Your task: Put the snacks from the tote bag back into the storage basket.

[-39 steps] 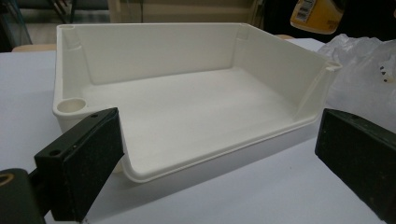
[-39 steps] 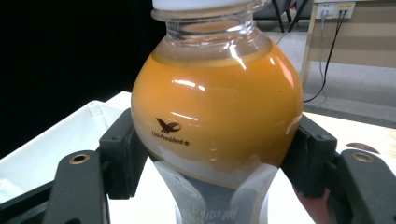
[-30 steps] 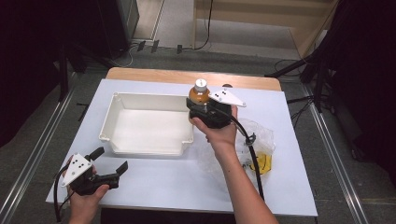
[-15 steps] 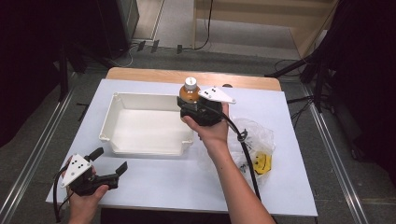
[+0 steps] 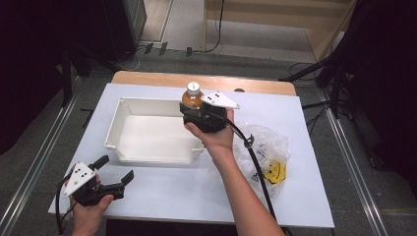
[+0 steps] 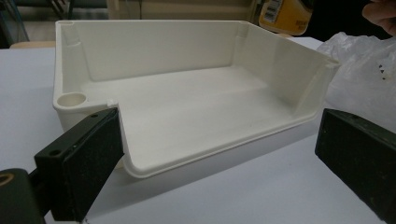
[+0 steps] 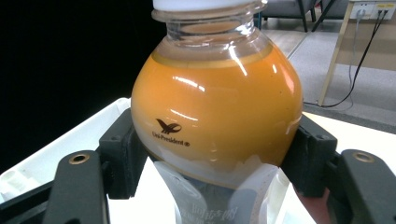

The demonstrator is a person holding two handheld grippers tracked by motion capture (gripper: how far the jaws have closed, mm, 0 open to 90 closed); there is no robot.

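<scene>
Bottle (image 5: 192, 96) of orange drink stands upright in the right claw (image 5: 197, 109), its long axis vertical and its white cap on top. In the right gripper view the two black jaws press on the round belly of the bottle (image 7: 216, 116) from both sides, so this claw is clenched on it. In the high view the bottle hangs over the far right corner of the white tray (image 5: 129, 105), just at the rim. The open floor of the tray lies from the claw at about 8 o'clock, so I judge that the coming move is a short carry toward that side and then down, with the bottle kept upright. The left claw (image 5: 116, 171) rests on the desk (image 5: 162, 194) at about 7 o'clock from the tray, well apart from the bottle; its jaws stand wide apart with nothing between them. The right hand is clearly the nearer one. A crumpled plastic bag (image 5: 268, 150) lies at 3 o'clock from the tray.
</scene>
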